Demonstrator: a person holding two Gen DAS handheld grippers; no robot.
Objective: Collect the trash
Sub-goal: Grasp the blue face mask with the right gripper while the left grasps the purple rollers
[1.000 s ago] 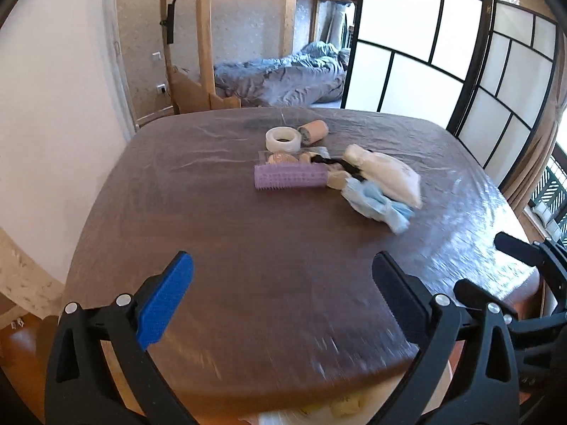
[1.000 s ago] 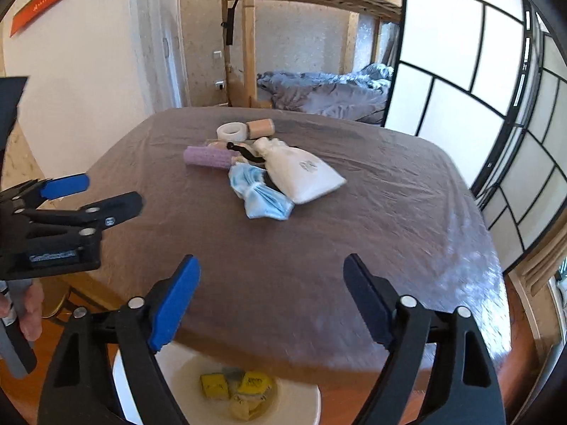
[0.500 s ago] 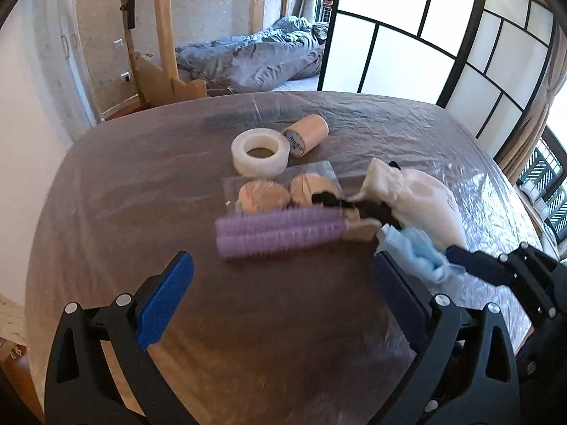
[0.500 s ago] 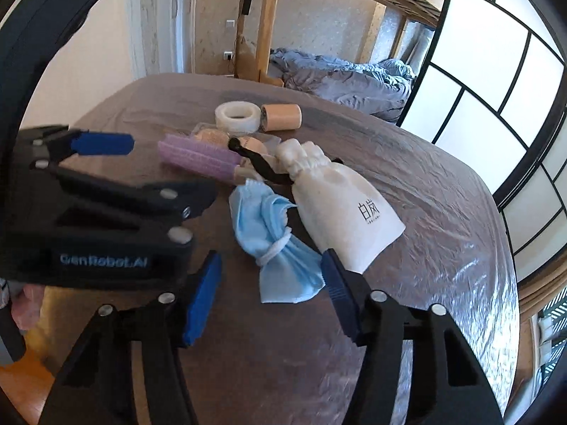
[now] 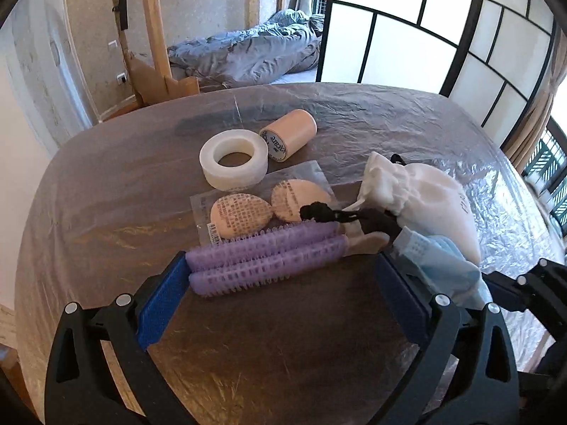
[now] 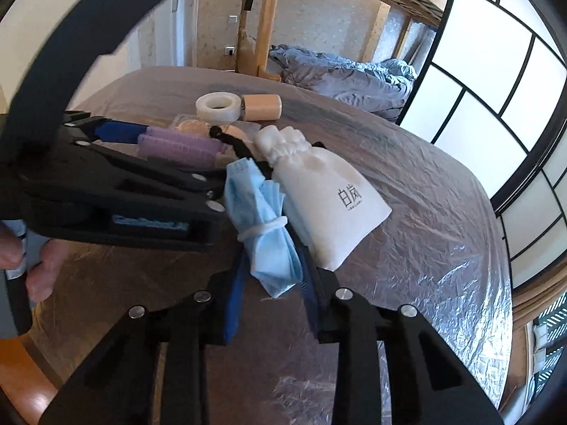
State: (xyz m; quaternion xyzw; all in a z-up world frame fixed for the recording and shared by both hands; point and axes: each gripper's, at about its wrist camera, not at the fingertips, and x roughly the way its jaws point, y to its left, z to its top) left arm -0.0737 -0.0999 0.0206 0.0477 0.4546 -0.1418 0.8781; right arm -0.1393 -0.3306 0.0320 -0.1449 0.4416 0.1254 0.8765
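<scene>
A crumpled blue face mask (image 6: 265,226) lies on the plastic-covered table (image 6: 443,212), against a white drawstring pouch (image 6: 329,194). My right gripper (image 6: 271,283) has its jaws narrowed around the mask's near end, the pads close on either side; contact is unclear. The mask also shows in the left wrist view (image 5: 439,265). My left gripper (image 5: 283,287) is open, its fingers straddling two purple hair rollers (image 5: 265,258) on the table.
Behind the rollers lie a clear packet with two beige pads (image 5: 262,205), a white tape roll (image 5: 234,157), a beige tape roll (image 5: 288,132) and a black cord (image 5: 351,216). A bunk bed (image 5: 244,53) and sliding screens (image 5: 460,35) stand beyond the table.
Both grippers moved forward over the table. The left one reached the purple rollers. The right one narrowed from wide open around the blue mask.
</scene>
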